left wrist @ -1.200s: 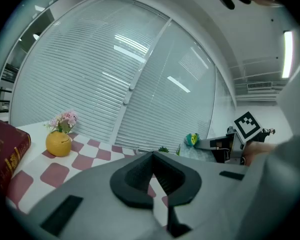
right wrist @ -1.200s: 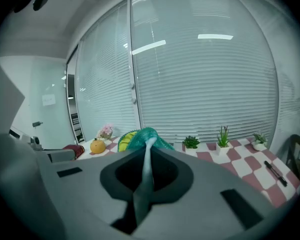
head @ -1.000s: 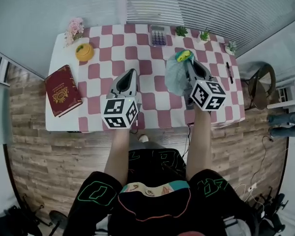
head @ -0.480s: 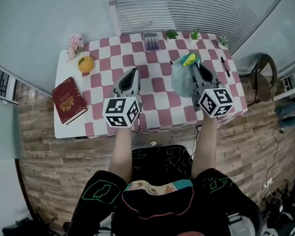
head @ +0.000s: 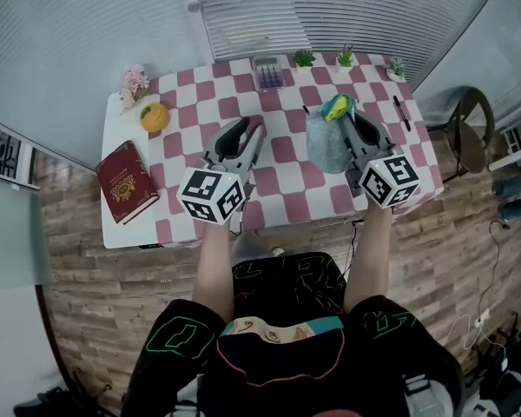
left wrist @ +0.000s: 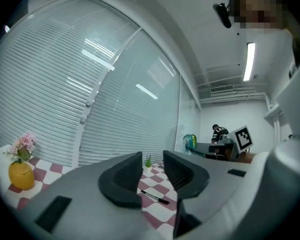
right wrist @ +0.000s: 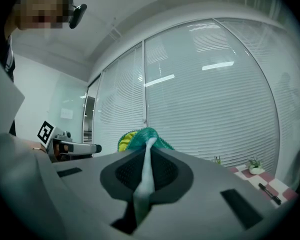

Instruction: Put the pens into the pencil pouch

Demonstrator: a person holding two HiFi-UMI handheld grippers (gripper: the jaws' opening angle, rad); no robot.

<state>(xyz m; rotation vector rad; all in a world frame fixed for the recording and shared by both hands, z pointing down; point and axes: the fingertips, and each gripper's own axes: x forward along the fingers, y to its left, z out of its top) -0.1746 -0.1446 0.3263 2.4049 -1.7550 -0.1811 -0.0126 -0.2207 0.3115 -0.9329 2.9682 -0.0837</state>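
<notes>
The pencil pouch (head: 327,142), grey-teal with a green and yellow top, hangs above the checked table (head: 282,211). My right gripper (head: 350,122) is shut on it. In the right gripper view a fold of the pouch (right wrist: 145,176) is pinched between the pads of the right gripper (right wrist: 149,156). My left gripper (head: 251,132) hovers to the left of the pouch, its jaws opening with nothing between them. In the left gripper view a black pen (left wrist: 153,197) lies on the table beyond the left gripper (left wrist: 152,160). Another black pen (head: 402,111) lies near the table's right edge; the right gripper view shows this pen (right wrist: 269,192) too.
A red book (head: 126,183) lies at the table's left edge, with a yellow vase (head: 154,115) and pink flowers (head: 134,83) behind it. A calculator (head: 267,71) and three small plants (head: 305,58) (head: 346,56) (head: 397,67) line the back edge. A chair (head: 464,129) stands to the right.
My left gripper's jaws, shut before, now stand apart. Both grippers have risen a little, and the pouch has shifted slightly right with the right gripper.
</notes>
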